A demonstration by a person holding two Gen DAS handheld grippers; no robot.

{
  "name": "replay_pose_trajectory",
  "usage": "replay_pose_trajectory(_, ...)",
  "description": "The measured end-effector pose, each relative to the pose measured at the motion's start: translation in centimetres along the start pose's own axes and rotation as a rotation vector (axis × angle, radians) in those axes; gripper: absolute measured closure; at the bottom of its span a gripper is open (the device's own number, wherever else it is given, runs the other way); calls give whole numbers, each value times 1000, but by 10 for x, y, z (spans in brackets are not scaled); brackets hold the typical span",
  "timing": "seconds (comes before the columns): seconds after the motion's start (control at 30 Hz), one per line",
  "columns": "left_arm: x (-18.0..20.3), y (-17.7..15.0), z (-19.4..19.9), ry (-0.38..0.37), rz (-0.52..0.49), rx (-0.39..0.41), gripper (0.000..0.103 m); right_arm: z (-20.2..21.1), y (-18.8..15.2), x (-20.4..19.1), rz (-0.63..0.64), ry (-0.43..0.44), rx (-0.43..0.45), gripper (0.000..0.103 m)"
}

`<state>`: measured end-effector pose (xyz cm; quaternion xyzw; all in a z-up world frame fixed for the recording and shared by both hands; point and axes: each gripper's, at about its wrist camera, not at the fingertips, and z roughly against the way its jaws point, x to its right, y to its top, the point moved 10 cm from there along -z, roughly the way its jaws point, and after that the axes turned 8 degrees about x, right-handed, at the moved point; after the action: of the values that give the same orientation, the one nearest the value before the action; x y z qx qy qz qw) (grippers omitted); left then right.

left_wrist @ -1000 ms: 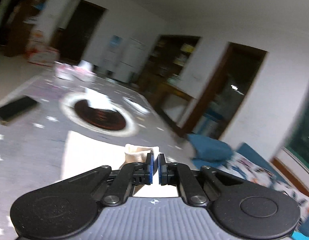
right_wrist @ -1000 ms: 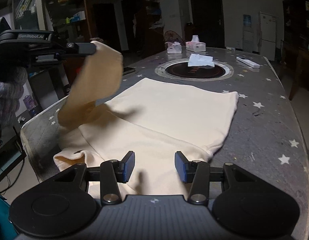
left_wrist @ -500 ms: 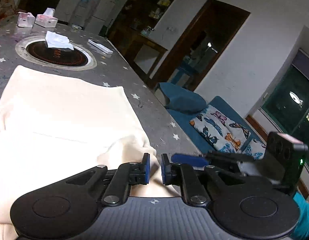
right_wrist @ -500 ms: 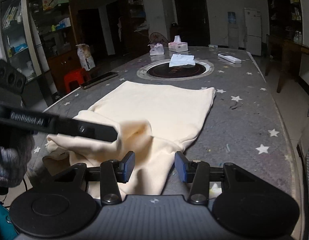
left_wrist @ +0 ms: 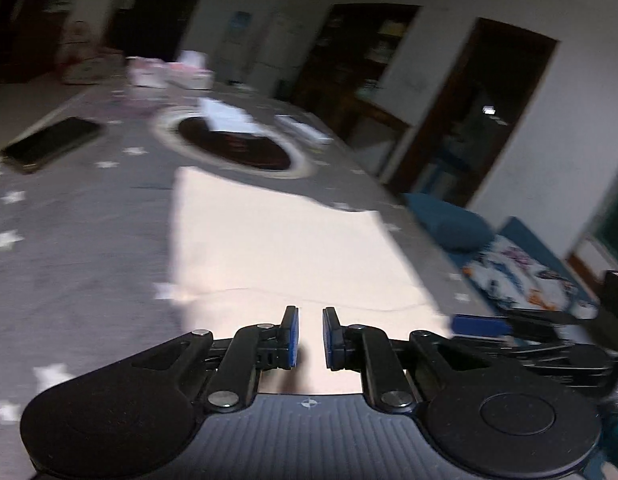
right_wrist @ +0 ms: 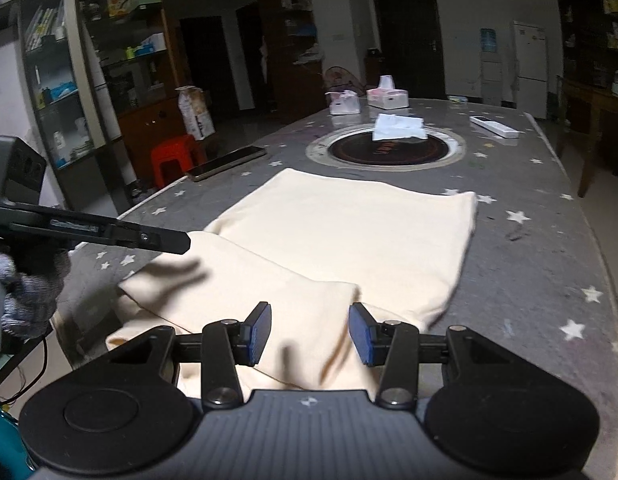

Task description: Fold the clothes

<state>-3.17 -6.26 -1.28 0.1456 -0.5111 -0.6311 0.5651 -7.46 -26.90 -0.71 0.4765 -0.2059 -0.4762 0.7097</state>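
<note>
Desk point(right_wrist: 529, 240): grey, star-speckled top; it carries everything and gives a flat bed for folding.
Cream garment point(right_wrist: 349, 232): spread flat on the near part of the desk, just short of the round inset plate. A sleeve-like panel is laid across its near end, so one fold looks done and more appear to remain.
Round inset plate point(right_wrist: 385, 148): dark disc with a pale ring, beyond the garment; a white tissue point(right_wrist: 397, 128) lies on it, clear of the work.
Left tool point(left_wrist: 307, 338): blue pads a small way apart, gripping nothing, poised above the near end of the garment. In the right wrist view it reaches in from the left over the folded panel, likely free after placing it.
Right tool point(right_wrist: 309, 336): pads wide apart and empty, low over the garment's near edge, probably placed to pinch the next fold.
Phone point(right_wrist: 225, 164): at the desk's left edge, beside the garment and out of the way.
Remote point(right_wrist: 495, 126): right of the plate, untouched.
</note>
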Motion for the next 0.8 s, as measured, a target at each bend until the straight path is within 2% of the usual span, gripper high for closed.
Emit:
replay_pose_trajectory(0.17, -33, -6, 0, 75, 16, -30, 90, -13, -4, -10, 18, 30, -23, 60)
replay_pose_trajectory(0.27, -42, -8, 3, 85, 22, -40, 90, -19, -10, -10, 26, 29, -54, 60)
replay_pose_trajectory(0.4, -34, 4, 7, 54, 21, -11, 90, -19, -8, -11, 41, 28, -59, 60)
replay_pose_trajectory(0.57, -16, 17, -10, 0, -9, 3, 90, -23, 4, -16, 51, 38, -25, 60)
replay_pose_trajectory(0.8, -26, 4, -31, 30, -17, -52, 90, -42, -2, -6, 26, 12, -53, 61)
